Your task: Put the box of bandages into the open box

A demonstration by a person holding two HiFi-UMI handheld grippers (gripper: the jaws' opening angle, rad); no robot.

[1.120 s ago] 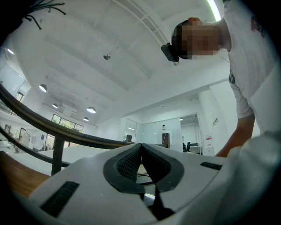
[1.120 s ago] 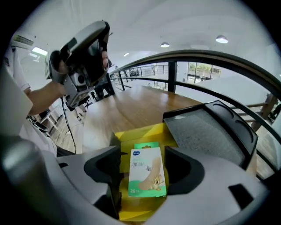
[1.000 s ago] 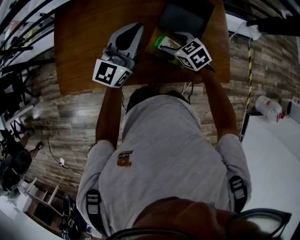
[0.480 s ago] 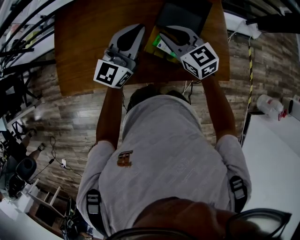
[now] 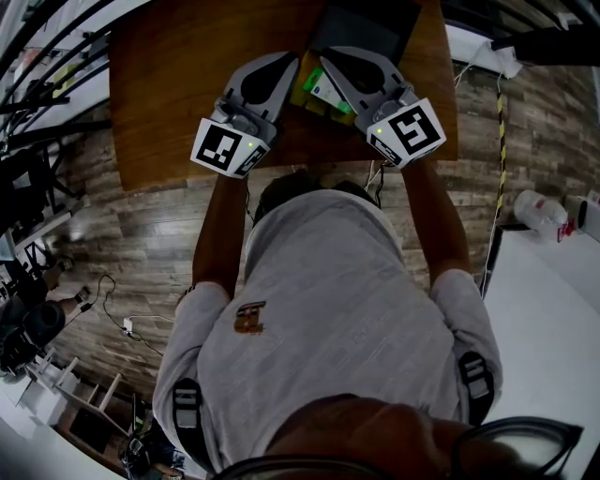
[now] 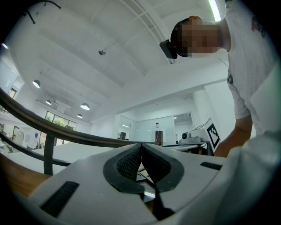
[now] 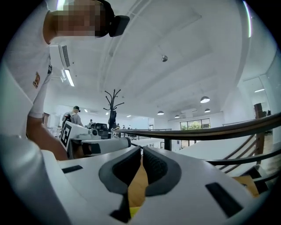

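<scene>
Above wood table (image 5: pixel 169 84): L tool (image 6: pixel 141 145) shut; R tool (image 7: pixel 141 149) just closed empty, ribbed pads (image 7: pixel 154 168) touching

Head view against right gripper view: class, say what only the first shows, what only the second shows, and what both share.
Only the head view: the box of bandages, the open box with its dark inside, the plank floor. Only the right gripper view: a coat stand, ceiling lamps, and the right gripper end-on, its fingers having just been closing and now met with nothing between them. Both: the left gripper, the wooden table, the person's shirt.
</scene>
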